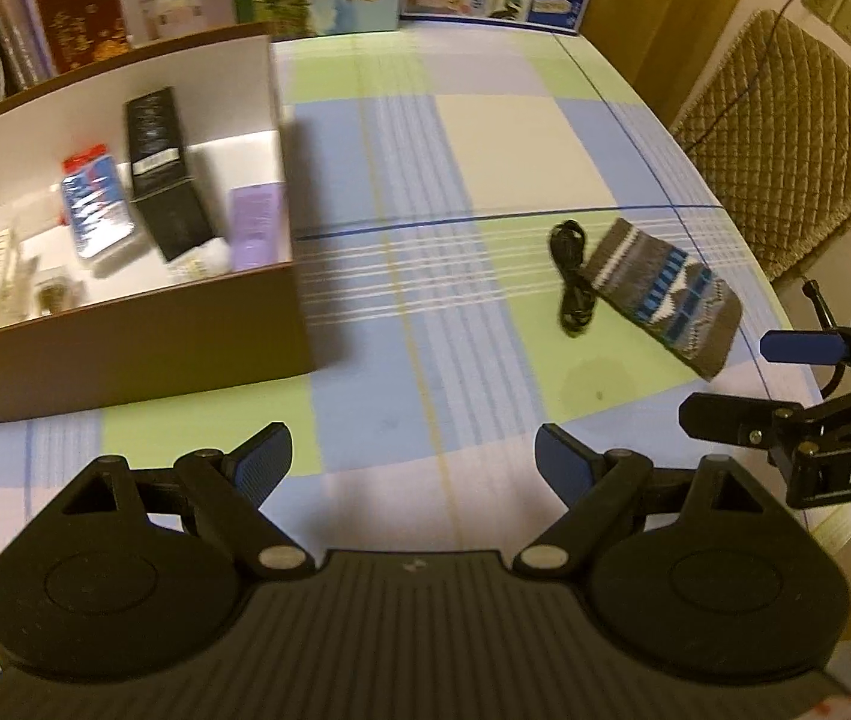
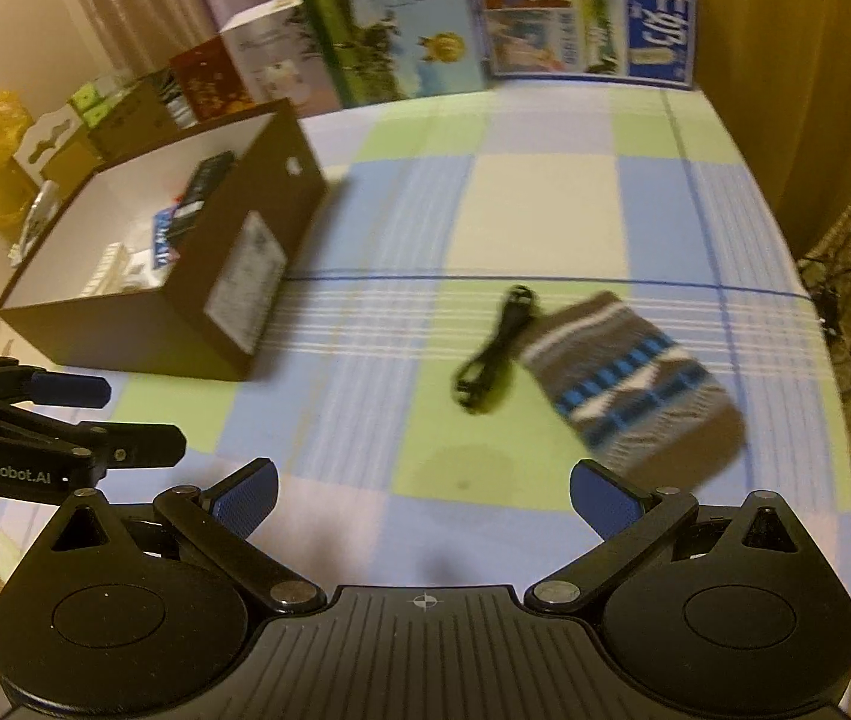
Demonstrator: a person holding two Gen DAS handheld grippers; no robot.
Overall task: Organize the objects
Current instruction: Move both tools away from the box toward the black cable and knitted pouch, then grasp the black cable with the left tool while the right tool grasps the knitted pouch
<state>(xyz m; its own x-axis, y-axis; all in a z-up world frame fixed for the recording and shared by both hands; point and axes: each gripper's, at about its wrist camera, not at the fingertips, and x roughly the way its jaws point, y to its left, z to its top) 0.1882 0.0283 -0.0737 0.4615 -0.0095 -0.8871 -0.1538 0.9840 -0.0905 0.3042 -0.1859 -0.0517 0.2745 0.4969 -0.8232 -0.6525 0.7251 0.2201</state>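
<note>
Both empty: left gripper (image 1: 413, 456) and right gripper (image 2: 423, 495) stood wide open over tablecloth (image 1: 485, 138); sock (image 2: 635, 384) touched cable (image 2: 494, 351).

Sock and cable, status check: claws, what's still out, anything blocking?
Left claw and right claw open, empty. Sock and black cable on the tablecloth, side by side, outside the box. Nothing in the way.
</note>
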